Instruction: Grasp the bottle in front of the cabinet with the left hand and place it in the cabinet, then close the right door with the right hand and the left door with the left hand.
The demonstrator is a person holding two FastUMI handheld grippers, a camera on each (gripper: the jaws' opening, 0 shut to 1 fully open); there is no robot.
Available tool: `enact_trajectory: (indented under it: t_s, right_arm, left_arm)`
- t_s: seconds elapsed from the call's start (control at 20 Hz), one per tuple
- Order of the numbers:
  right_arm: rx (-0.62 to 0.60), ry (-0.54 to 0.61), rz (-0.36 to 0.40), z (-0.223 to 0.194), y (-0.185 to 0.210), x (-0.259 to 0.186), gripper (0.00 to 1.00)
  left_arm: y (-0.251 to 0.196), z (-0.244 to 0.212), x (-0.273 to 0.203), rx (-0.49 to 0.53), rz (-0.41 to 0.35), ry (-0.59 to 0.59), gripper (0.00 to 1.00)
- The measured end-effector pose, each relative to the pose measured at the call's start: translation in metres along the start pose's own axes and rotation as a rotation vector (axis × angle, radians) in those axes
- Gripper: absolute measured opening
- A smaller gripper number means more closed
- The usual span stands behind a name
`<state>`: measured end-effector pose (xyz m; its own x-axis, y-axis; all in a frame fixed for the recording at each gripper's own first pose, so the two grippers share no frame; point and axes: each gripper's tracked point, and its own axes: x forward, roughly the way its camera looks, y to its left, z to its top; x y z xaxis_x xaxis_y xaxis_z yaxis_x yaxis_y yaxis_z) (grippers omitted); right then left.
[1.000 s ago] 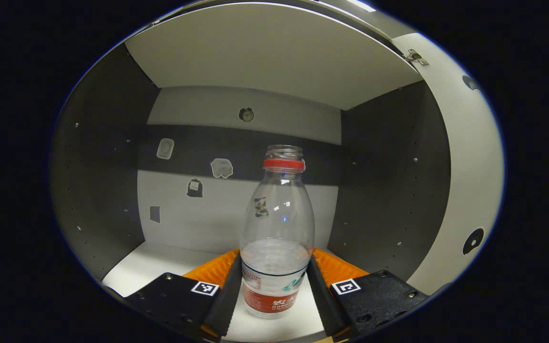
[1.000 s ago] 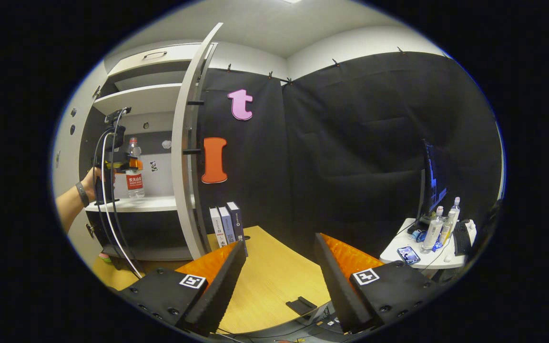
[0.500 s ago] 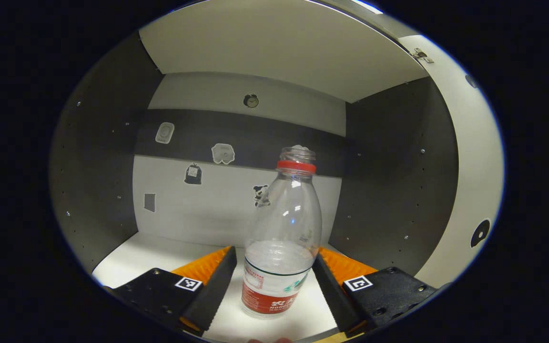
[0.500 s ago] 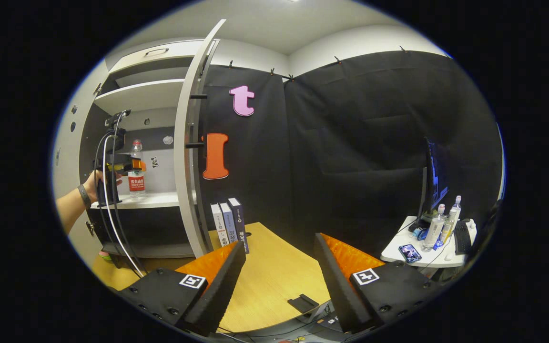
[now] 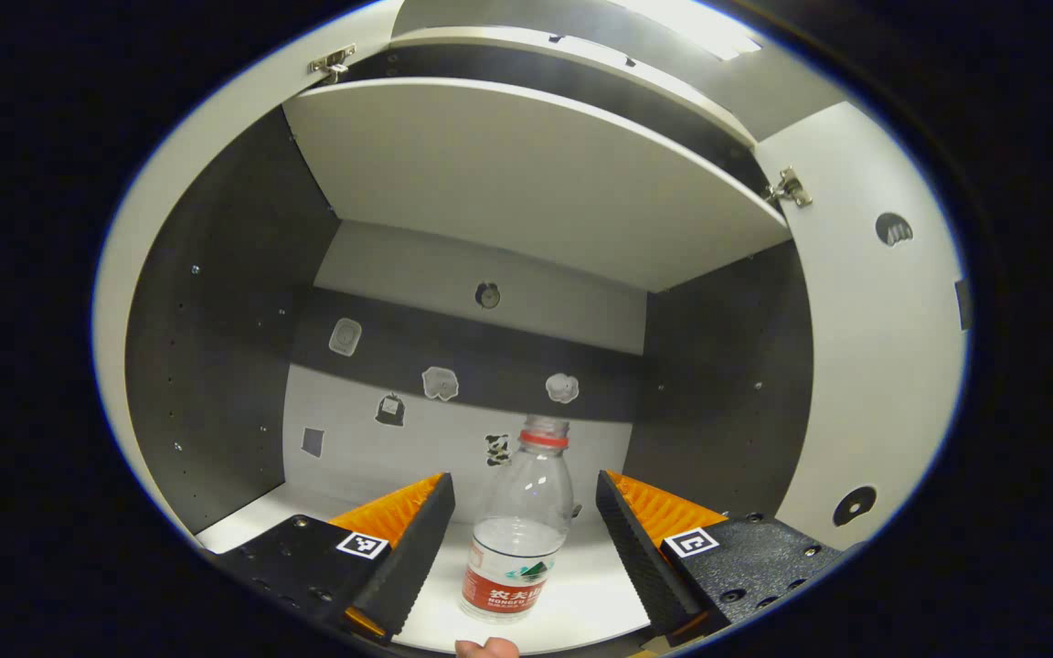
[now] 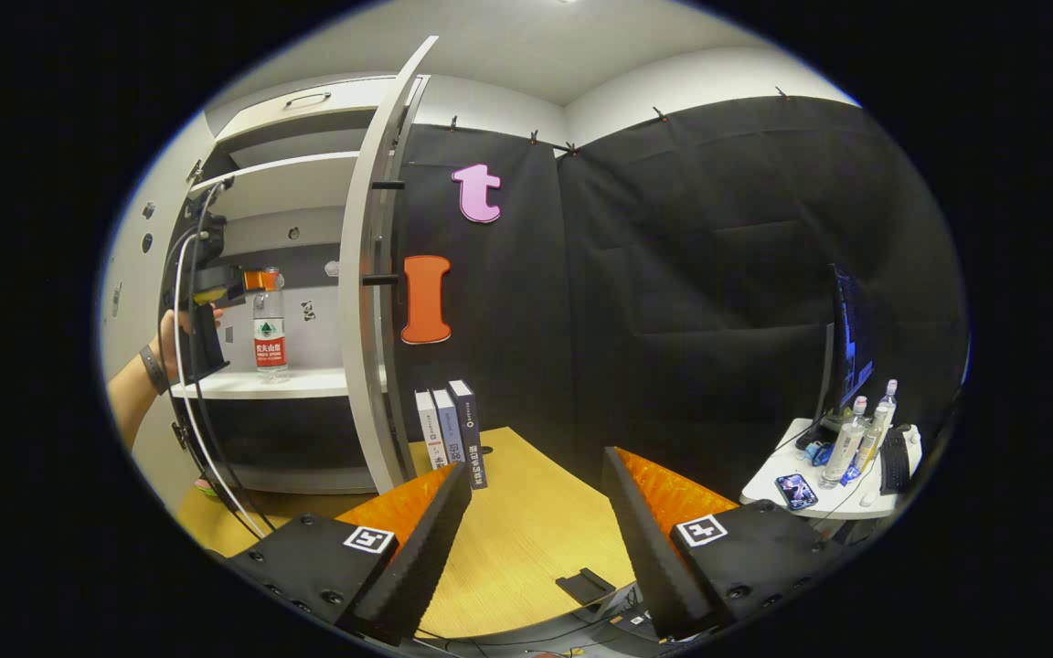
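A clear bottle (image 5: 515, 557) with a red label and red neck ring stands upright on the cabinet's white shelf (image 5: 595, 589). My left gripper (image 5: 523, 479) is open, its fingers drawn back short of the bottle and apart from it. In the right gripper view the bottle (image 6: 270, 324) stands on the shelf (image 6: 307, 384), and a hand (image 6: 165, 343) holds the left gripper (image 6: 248, 279) level with its neck. The right door (image 6: 366, 274) stands open, edge-on. The right gripper (image 6: 536, 461) is open over the wooden table (image 6: 526, 539), holding nothing.
The upper shelf (image 5: 526, 174) roofs the compartment, and both doors (image 5: 865, 347) stand open beside it. Three books (image 6: 449, 429) stand on the table by the right door. A side table (image 6: 819, 480) with bottles and a phone is at the far right.
The left gripper opened, let go of the bottle, then drew back and rose. The bottle now stands alone on the shelf. The right gripper hardly moved.
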<state>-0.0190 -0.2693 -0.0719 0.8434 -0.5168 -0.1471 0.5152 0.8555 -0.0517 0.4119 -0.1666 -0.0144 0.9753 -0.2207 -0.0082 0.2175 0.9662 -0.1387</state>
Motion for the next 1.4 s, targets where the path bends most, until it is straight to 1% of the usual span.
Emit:
enact_trajectory:
  t_s: [0.1,0.25,0.4,0.65,0.8,0.95,1.05,1.1,1.2,1.25,1.4]
  right_arm:
    - [-0.005,-0.007,0.036,0.003,0.002,0.002,0.96]
    - [-0.007,-0.021,0.101,0.009,0.007,0.010,0.96]
    - [-0.008,-0.041,0.182,0.020,0.011,0.012,0.96]
    - [-0.019,-0.083,0.352,0.038,0.024,0.003,0.96]
    - [-0.021,-0.080,0.444,0.036,0.032,0.000,0.95]
    - [-0.004,-0.055,0.522,0.030,0.040,-0.003,0.96]
    - [0.001,-0.043,0.550,0.024,0.043,-0.004,0.96]
    - [-0.006,-0.034,0.553,0.018,0.043,-0.003,0.96]
    - [-0.017,-0.007,0.540,0.008,0.044,0.000,0.96]
    - [-0.007,-0.004,0.534,0.007,0.046,0.002,0.96]
    - [0.026,0.000,0.529,0.018,0.049,0.011,0.96]
  left_arm:
    - [-0.009,0.027,-0.024,0.000,-0.001,-0.044,0.94]
    - [-0.017,0.054,-0.068,0.030,0.036,-0.061,0.94]
    - [-0.020,0.070,-0.117,0.038,0.082,-0.071,0.94]
    - [-0.025,0.068,-0.203,0.082,0.200,-0.074,0.94]
    - [-0.033,0.050,-0.259,0.115,0.267,-0.075,0.94]
    - [-0.042,0.026,-0.303,0.172,0.306,-0.063,0.94]
    - [-0.046,0.009,-0.326,0.190,0.342,-0.042,0.94]
    - [-0.051,-0.002,-0.334,0.171,0.348,-0.034,0.94]
    - [-0.058,-0.021,-0.345,0.133,0.344,-0.018,0.95]
    - [-0.060,-0.024,-0.347,0.135,0.337,-0.019,0.94]
    - [-0.053,-0.018,-0.347,0.215,0.334,-0.036,0.94]
